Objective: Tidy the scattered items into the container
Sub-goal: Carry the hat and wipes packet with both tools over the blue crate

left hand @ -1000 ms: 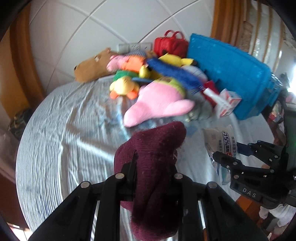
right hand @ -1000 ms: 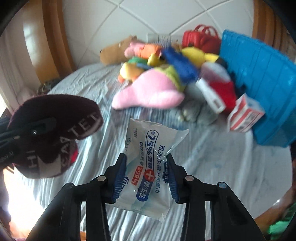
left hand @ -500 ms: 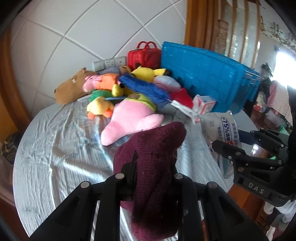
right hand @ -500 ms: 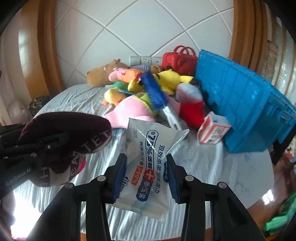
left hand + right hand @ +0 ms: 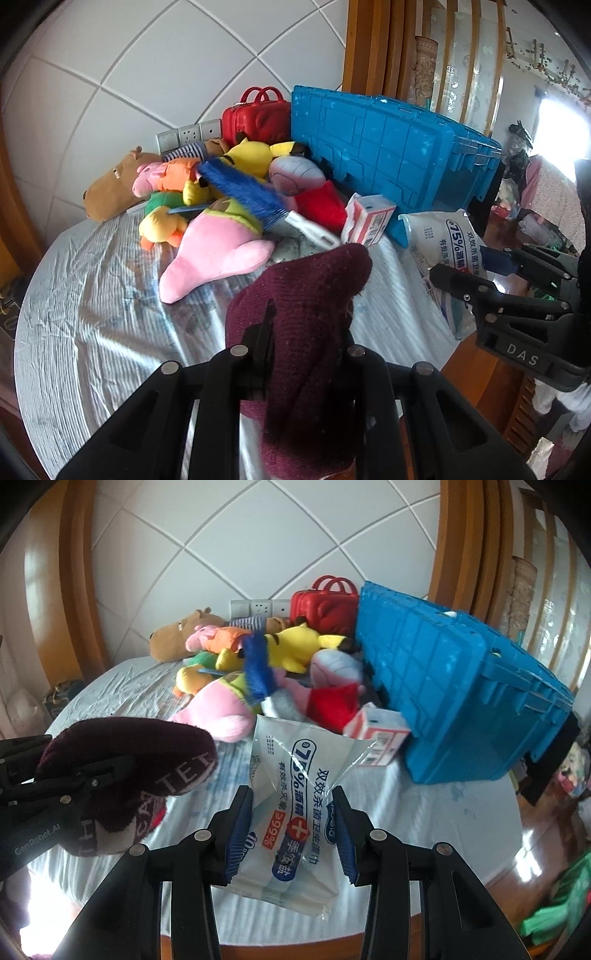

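Right wrist: wipes pack (image 5: 295,808) clamped between right tongs (image 5: 291,830).

The left gripper (image 5: 306,354) is closed on a maroon knit hat (image 5: 306,332), which bulges up between its black fingers and hangs down below them. The right gripper (image 5: 291,827) is clamped on a white packet of wipes (image 5: 295,812), its blue pads (image 5: 238,830) pressing both sides. Both grippers are held side by side above the table, pointing the same way, the left gripper (image 5: 55,786) level with the right
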Tool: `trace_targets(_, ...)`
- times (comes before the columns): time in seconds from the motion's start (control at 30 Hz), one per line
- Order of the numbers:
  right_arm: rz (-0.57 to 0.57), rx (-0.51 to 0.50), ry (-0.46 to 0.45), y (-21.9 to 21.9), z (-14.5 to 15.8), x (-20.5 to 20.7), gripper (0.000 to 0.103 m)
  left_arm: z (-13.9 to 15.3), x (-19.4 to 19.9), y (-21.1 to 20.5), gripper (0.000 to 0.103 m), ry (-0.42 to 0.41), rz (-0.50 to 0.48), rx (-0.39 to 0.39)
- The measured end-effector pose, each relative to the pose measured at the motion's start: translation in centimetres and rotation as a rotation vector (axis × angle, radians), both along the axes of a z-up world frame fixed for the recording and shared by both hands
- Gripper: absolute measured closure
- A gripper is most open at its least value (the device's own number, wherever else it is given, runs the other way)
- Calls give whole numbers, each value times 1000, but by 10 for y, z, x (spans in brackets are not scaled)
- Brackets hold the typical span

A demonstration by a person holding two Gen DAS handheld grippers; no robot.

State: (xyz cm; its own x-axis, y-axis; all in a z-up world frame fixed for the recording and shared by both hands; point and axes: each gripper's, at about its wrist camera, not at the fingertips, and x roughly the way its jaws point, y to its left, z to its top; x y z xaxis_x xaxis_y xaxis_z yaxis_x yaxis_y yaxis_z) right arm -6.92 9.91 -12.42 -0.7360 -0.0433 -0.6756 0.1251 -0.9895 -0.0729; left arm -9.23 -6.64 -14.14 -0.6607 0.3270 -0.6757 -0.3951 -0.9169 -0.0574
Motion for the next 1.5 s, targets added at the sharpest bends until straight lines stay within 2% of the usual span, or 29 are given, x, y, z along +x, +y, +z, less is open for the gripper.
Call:
trace_targets(0.4,102,37,34,96,25,5,62,27,28,105,85,38,68,0)
trace_targets(0.6,87,13,31,138,26,9,62,35,29,151,85,37,14,-16)
trace_targets(0.8,20,5,28,177,32,13,62,49,28,196,85,51,-65,-21)
trace_targets(1.03,-77,5,89,216,68,12,62,100,14,234,85,151,-193,57)
trace_targets(1.2,-128,-1,158,237,98,5,62,142,3,257,85,248,-240,82)
trace_targets(1.37,-138,-4,232,265,130,-17,62,186,-29,293,85,308,-253,123)
trace_targets(1.5,-122,26,277,295,148,-50,62,200,-74,332,85,327,-214,128)
